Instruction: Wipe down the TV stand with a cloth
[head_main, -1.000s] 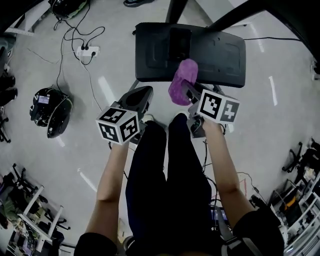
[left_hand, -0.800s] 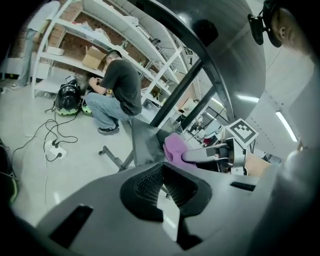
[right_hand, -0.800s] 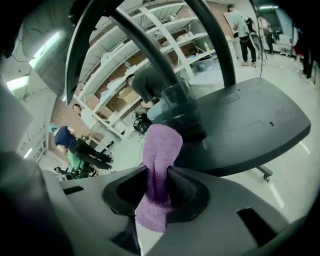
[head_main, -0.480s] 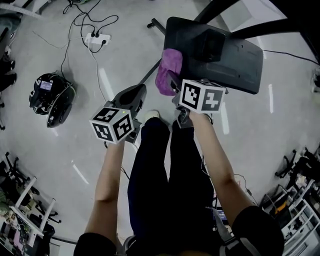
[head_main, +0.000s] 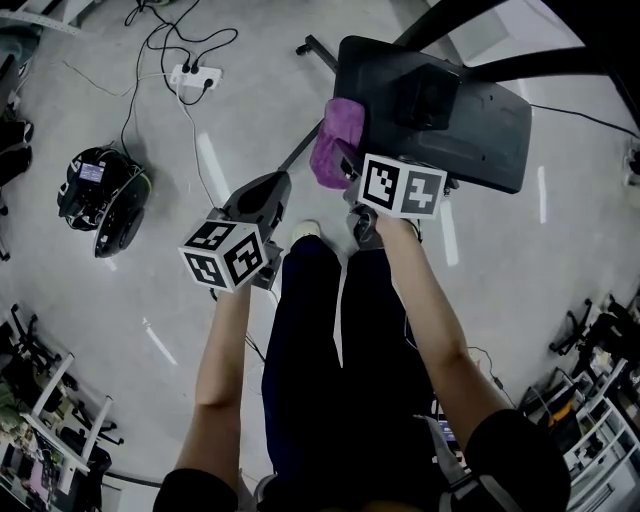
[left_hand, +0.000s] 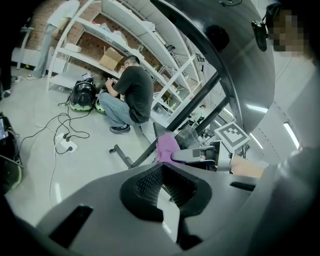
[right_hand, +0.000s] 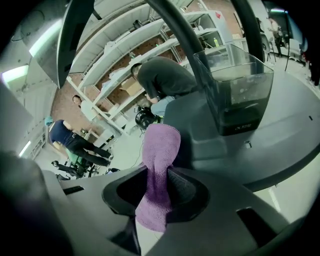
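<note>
The TV stand's dark base plate (head_main: 480, 125) lies on the floor at the top of the head view, with a dark open box (head_main: 425, 95) on it. A purple cloth (head_main: 333, 145) hangs at the plate's left edge, and my right gripper (head_main: 347, 162) is shut on it. In the right gripper view the cloth (right_hand: 161, 142) rises from between the jaws (right_hand: 159, 172) in front of the plate (right_hand: 280, 140) and the box (right_hand: 235, 95). My left gripper (head_main: 268, 188) hovers left of the plate, shut with nothing in it (left_hand: 162, 170). The cloth (left_hand: 166, 146) shows beyond it.
A power strip (head_main: 188, 75) with cables and a dark helmet-like device (head_main: 95, 195) lie on the floor to the left. The stand's leg bar (head_main: 312, 50) runs left of the plate. A crouching person (left_hand: 127, 95) works by shelving (left_hand: 90, 55). My legs (head_main: 340, 340) stand below the grippers.
The right gripper with the purple cloth has shifted from the plate's near middle to its left edge. The left gripper has barely moved.
</note>
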